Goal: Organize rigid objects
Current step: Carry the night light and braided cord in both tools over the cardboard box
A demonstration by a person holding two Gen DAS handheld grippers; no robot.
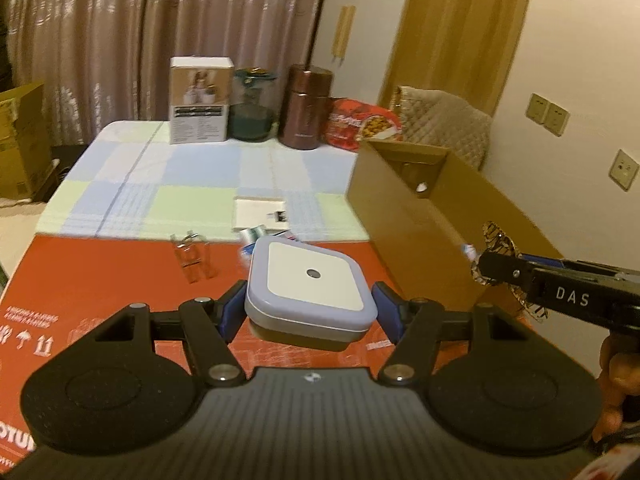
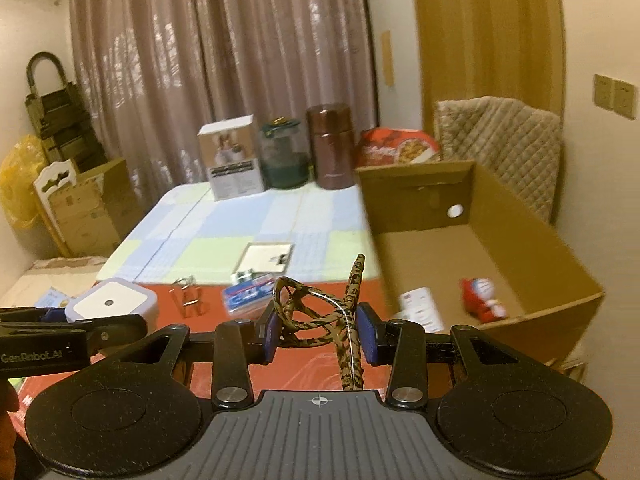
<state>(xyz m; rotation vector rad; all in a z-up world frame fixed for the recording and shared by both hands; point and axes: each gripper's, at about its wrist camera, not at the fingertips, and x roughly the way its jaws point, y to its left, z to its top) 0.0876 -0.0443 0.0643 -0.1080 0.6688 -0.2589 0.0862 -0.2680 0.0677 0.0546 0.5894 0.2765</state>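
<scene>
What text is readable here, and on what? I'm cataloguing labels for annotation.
"DAS": on the black right gripper.
"GenRobot.AI": on the black left gripper.
"OTU", cut off by the picture's edge: on the red printed cardboard sheet.
Print on the white picture carton, red snack bag and white leaflet: too blurred.

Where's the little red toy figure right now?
In the right wrist view the red toy lies on the floor of the open cardboard box, at the right, beside a white leaflet.

A toy [image 2: 482, 300] lies inside the cardboard box [image 2: 560, 264], right of the table [image 2: 224, 236].
</scene>
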